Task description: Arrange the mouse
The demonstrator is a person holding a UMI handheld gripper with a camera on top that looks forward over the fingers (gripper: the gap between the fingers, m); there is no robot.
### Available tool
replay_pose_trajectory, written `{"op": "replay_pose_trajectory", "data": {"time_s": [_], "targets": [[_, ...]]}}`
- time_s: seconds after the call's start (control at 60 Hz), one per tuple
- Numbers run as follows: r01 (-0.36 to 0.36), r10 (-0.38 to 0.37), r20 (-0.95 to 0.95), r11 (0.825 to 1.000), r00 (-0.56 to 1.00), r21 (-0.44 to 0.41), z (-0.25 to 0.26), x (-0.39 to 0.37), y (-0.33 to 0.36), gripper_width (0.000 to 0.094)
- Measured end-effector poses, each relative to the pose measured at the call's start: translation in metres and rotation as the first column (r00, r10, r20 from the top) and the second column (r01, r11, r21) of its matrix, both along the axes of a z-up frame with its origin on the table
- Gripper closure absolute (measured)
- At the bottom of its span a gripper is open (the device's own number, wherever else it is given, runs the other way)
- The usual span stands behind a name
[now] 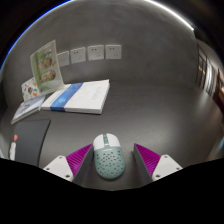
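Observation:
A pale mint-green mouse (107, 157) with a perforated shell lies on the grey table (160, 115). It stands between the two fingers of my gripper (110, 162), its front end pointing away from me. The left pink pad (76, 157) is close against the mouse's left side. The right pink pad (148, 156) stands a small gap away from its right side. The fingers are open about the mouse, which rests on the table.
A dark mat (27, 137) lies on the table to the left of the fingers. Beyond it lies a stack of white and blue books (78, 97), with an upright booklet (45, 64) behind. Wall sockets (90, 52) line the far wall.

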State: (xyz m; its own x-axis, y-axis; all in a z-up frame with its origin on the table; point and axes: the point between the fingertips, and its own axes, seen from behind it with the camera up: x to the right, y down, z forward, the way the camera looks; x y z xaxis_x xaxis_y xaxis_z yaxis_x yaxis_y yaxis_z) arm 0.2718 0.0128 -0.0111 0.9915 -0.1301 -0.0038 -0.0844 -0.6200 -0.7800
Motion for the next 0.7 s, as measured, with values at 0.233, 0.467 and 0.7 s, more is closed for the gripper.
{"op": "replay_pose_trajectory", "data": {"time_s": [0.233, 0.467, 0.7], "targets": [[0.008, -0.007, -0.022, 0.999, 1.000, 0.047, 0.003, 0.016, 0.005, 0.0475], [0.008, 0.005, -0.053, 0.968, 0.999, 0.249, 0.120, -0.038, -0.004, 0.0495], [-0.142, 0.164, -0.032, 0.924, 0.986, 0.355, 0.187, -0.256, -0.009, 0.0501]]}}
